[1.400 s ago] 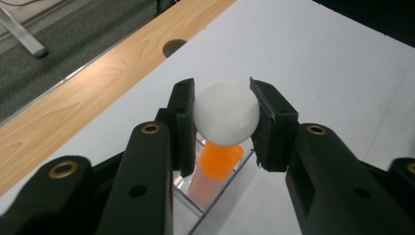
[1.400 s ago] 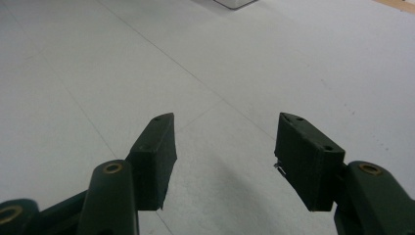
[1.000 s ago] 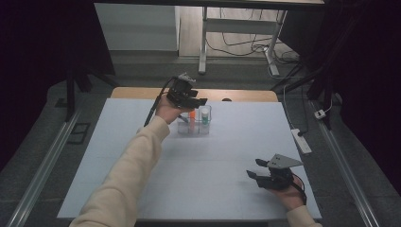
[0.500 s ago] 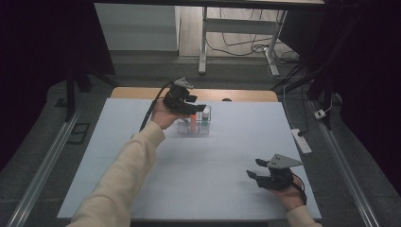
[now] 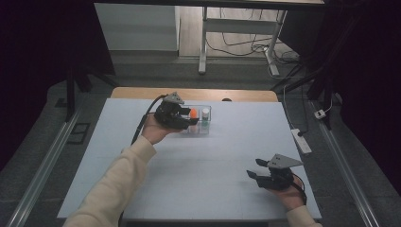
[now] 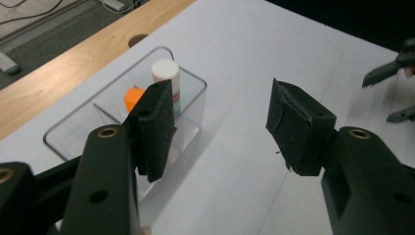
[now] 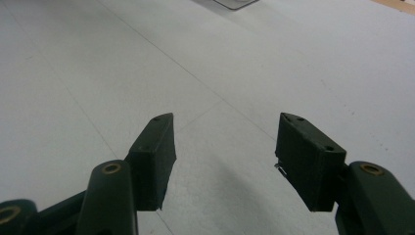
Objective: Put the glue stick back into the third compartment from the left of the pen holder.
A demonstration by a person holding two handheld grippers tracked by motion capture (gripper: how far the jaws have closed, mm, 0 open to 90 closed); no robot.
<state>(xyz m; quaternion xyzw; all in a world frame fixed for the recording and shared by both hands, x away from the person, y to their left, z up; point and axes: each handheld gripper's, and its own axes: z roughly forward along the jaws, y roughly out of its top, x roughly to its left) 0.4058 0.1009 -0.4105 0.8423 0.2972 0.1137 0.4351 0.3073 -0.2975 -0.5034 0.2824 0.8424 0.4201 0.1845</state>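
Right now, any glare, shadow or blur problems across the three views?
High view: bright table, dark surround, left gripper sharp against the clear box. Left gripper view: near jaws soft, box walls catch faint reflections, orange cap crisp. Right gripper view: right gripper throws a soft shadow on the table; no glare.

- No text, brand, number or sign can be read anywhere.
- A label with dark print is seen on the white-capped tube [image 6: 166,81] in the clear plastic box [image 6: 73,129], too blurred to be read.
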